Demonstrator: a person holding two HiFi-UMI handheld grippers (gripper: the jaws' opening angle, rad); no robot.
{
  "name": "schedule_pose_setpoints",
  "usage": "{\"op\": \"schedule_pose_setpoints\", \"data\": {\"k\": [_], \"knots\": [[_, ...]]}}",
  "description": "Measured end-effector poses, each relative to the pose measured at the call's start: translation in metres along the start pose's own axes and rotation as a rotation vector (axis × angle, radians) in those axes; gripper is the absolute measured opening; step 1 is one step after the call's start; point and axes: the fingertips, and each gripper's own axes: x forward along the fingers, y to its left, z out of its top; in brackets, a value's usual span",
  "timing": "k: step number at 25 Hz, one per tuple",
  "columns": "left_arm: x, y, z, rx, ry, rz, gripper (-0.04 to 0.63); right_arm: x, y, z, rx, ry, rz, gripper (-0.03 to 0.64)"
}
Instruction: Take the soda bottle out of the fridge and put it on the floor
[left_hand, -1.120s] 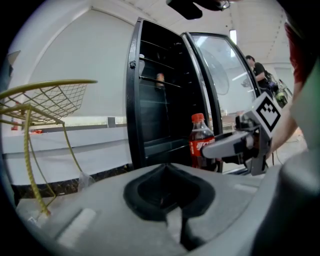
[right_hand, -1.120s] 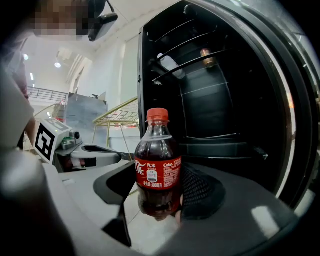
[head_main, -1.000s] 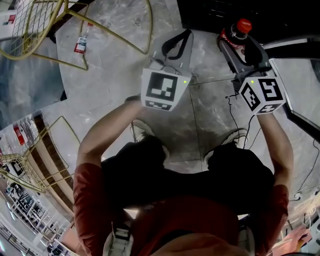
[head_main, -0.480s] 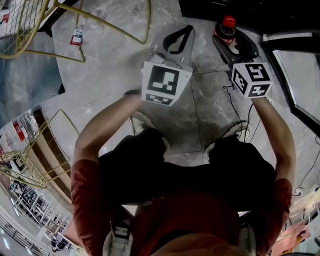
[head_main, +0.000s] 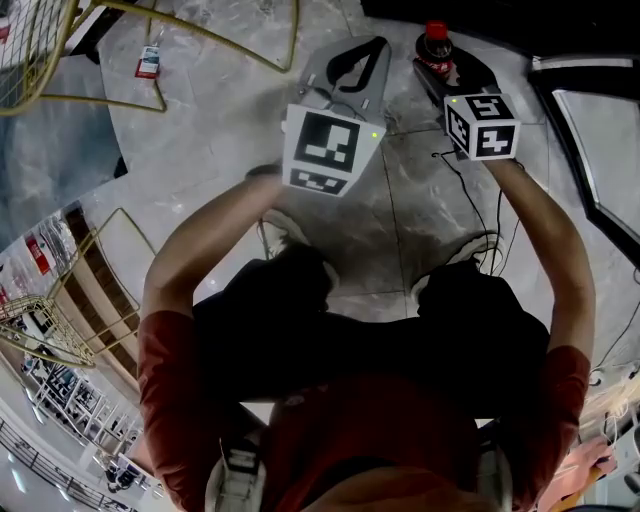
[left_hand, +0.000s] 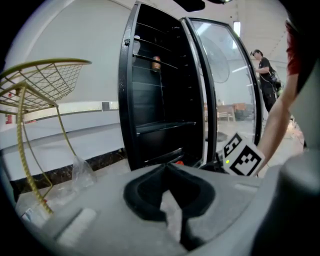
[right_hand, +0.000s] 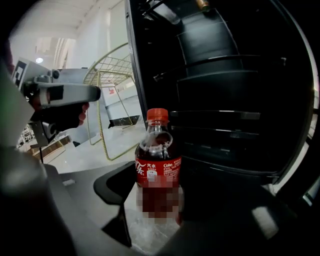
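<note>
We hold both forearms stretched forward and down over the marble floor (head_main: 230, 120). Our right gripper (head_main: 445, 68) clasps the upright soda bottle (right_hand: 158, 170) between widely set jaws, low before the open fridge (left_hand: 160, 100); whether it touches the floor, we cannot tell. Our left gripper (left_hand: 167, 167) points alongside, jaws together, empty.

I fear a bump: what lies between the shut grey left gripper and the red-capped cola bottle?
Only bare grey marble floor, as the head view shows; the left gripper and the red-capped cola bottle stand apart.
</note>
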Motion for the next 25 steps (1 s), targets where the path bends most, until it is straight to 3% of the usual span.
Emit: {"op": "schedule_pose_setpoints", "data": {"k": [11,19,25], "knots": [[0.003,0.002,-0.014,-0.002,0.032,0.005,-0.002,0.028,-0.015,-0.019,-0.071,0.046,-0.027,0.276],[0.007,-0.001,-0.015,0.003,0.034,0.0,-0.002,0.022,-0.011,-0.025,-0.143,0.026,-0.015,0.276],[0.007,-0.007,-0.016,0.007,0.032,-0.01,-0.002,0.013,-0.013,-0.029,-0.124,0.009,-0.021,0.276]]}}
